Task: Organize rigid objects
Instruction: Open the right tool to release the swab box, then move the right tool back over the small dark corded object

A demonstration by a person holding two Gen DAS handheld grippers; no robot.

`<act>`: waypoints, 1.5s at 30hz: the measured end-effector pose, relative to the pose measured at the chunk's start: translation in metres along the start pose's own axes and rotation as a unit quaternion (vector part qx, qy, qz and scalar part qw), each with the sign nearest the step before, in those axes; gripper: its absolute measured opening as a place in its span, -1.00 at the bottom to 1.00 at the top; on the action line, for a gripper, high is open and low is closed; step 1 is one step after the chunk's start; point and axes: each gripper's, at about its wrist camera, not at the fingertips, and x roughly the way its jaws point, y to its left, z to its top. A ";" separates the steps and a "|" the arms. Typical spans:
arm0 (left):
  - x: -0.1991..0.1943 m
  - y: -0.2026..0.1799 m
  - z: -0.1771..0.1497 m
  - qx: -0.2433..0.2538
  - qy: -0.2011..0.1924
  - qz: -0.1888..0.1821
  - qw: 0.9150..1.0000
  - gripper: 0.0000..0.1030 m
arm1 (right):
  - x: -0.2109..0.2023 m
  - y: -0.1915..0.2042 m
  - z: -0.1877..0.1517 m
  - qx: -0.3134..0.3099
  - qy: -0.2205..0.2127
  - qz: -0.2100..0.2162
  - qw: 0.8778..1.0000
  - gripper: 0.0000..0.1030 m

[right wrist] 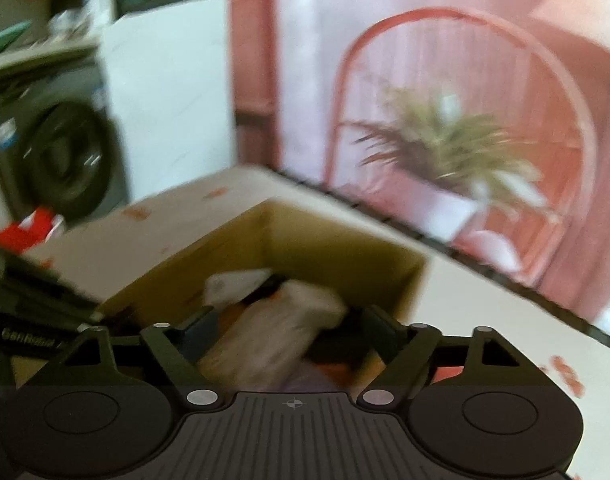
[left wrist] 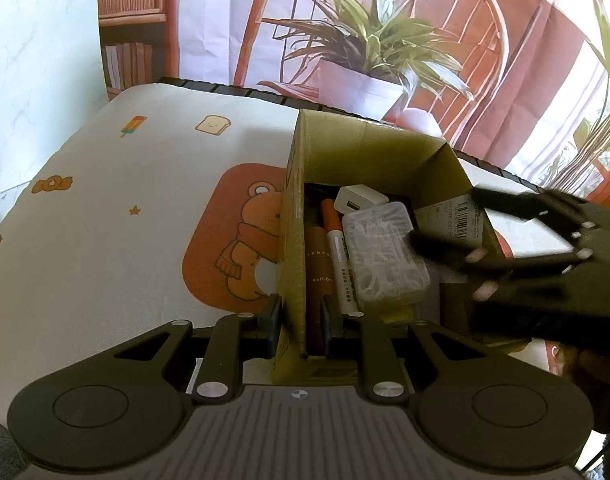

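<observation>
Left wrist: left gripper (left wrist: 301, 322) clamps cardboard box (left wrist: 293, 240) wall | right gripper (left wrist: 441, 220) spread wide, empty

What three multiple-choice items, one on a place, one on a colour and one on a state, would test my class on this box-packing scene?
1. Where does the clear plastic case lie?
A. on the tablecloth
B. inside the cardboard box
C. on the chair

2. What colour is the marker cap?
A. orange
B. blue
C. green

3. How does the left hand-held gripper stand?
A. wide open above the table
B. shut on the marker
C. shut on the box's wall

Answers:
1 B: the case rests on the other items between the box's walls.
2 A: the cap end pointing towards the white charger is orange.
3 C: in the left wrist view its fingers sit either side of the near cardboard wall, pinching it.
</observation>
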 end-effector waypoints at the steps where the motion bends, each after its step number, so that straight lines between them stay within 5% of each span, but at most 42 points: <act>1: 0.000 0.000 0.000 0.000 0.000 0.000 1.000 -0.61 | -0.005 -0.005 -0.001 0.014 -0.012 -0.013 1.000 0.61; 8: 0.000 -0.001 0.000 0.001 0.000 0.001 1.000 -0.61 | -0.042 -0.061 -0.014 0.119 -0.073 -0.108 0.984 0.71; 17: 0.000 -0.001 0.000 0.001 0.000 0.001 1.000 -0.60 | -0.054 -0.112 -0.056 0.204 -0.058 -0.190 0.959 0.60; 34: 0.000 0.000 0.000 0.002 0.000 0.001 1.000 -0.60 | -0.001 -0.088 -0.084 0.188 0.040 -0.172 0.966 -0.03; 45: 0.000 0.000 0.000 0.003 0.000 0.001 1.000 -0.60 | 0.024 -0.085 -0.087 0.191 0.083 -0.177 0.962 -0.18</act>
